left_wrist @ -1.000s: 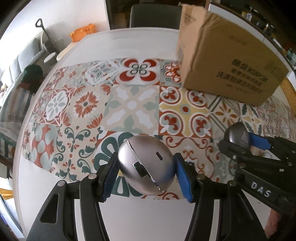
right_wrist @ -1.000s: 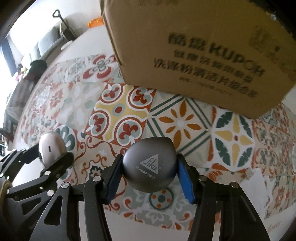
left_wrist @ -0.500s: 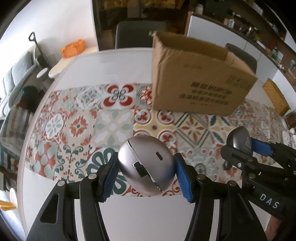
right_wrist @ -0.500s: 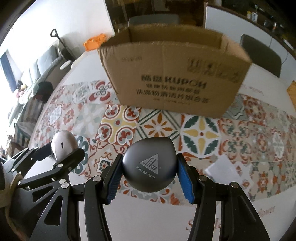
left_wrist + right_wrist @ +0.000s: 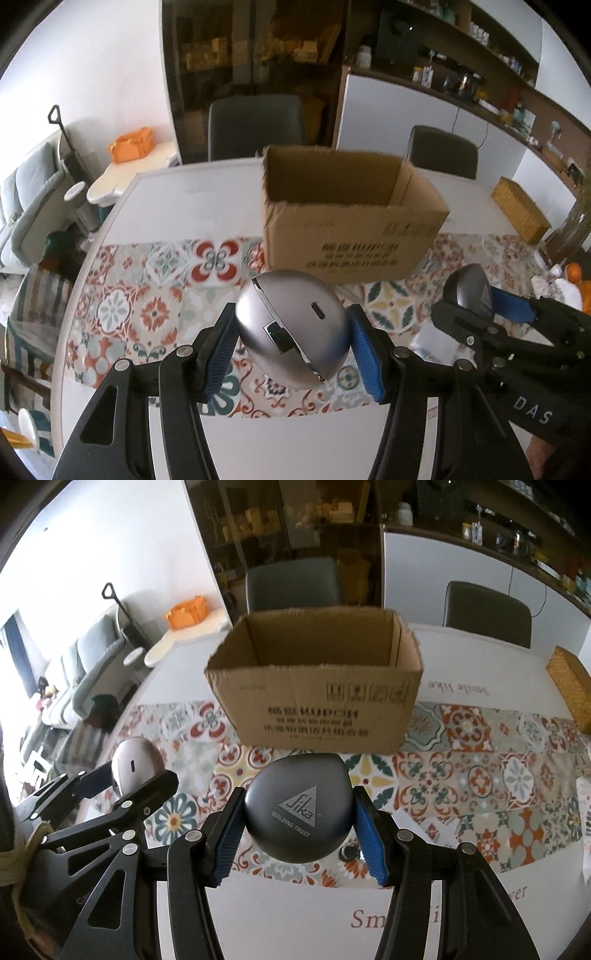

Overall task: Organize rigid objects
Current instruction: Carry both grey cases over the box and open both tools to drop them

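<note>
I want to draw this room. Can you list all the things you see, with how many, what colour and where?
silver mouse: one, silver, in the left claw
dark grey mouse: one, dark grey with a triangle logo, in the right claw
cardboard box: one, brown, open top, on the table behind both mice
table: one, white, with a patterned tile runner
chairs: two, dark grey, behind the table
woven box: one, yellow-brown, table's right edge
orange bag: one, on a small side table, left
left claw: one, black with blue pads
right claw: one, black with blue pads
</note>
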Available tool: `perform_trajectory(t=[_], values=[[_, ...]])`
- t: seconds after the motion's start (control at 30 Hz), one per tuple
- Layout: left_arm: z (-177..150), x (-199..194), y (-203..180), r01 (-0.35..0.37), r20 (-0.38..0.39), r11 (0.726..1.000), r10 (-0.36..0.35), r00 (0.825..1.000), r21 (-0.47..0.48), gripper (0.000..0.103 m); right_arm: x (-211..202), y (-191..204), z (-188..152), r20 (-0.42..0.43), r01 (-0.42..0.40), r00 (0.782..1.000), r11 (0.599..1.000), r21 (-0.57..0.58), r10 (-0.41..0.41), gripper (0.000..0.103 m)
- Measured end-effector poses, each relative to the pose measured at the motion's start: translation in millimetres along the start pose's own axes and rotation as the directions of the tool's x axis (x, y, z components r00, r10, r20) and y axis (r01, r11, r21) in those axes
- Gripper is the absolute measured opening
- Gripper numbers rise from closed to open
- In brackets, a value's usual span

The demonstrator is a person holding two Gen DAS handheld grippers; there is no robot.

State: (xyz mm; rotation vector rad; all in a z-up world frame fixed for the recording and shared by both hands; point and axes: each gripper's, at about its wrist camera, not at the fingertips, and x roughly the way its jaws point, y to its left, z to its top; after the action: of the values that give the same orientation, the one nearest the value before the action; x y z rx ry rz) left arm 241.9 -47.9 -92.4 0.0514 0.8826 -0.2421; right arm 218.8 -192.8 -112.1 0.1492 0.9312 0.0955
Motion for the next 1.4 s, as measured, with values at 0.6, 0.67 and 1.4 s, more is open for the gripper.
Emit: perform_trajectory(t=[0.6,0.67,1.4], values=[[60.8,-23.3,-16.7,0.007,0.115,1.000,-0.009,0.993,0.019,0.058,-50.1,-7.2,47.2,0.170,0.001,0.985,1.000,0.005,-0.002,0.056],[67.4,-23.7,-17.0,0.008,0.124,1.000,-0.011,0.992,0.020,0.058,-51.0,-6.7,54.5,0.182,0.003,0.983,1.000,0.000,-0.003,0.056],[141.4,15.1,-18.3,-0.018,0.138,0.999,0.013,0.990,0.036,0.058,-25.7,-22.6,136.6,0.224,0.029,0.974,1.000,0.003,-0.029,0.056]])
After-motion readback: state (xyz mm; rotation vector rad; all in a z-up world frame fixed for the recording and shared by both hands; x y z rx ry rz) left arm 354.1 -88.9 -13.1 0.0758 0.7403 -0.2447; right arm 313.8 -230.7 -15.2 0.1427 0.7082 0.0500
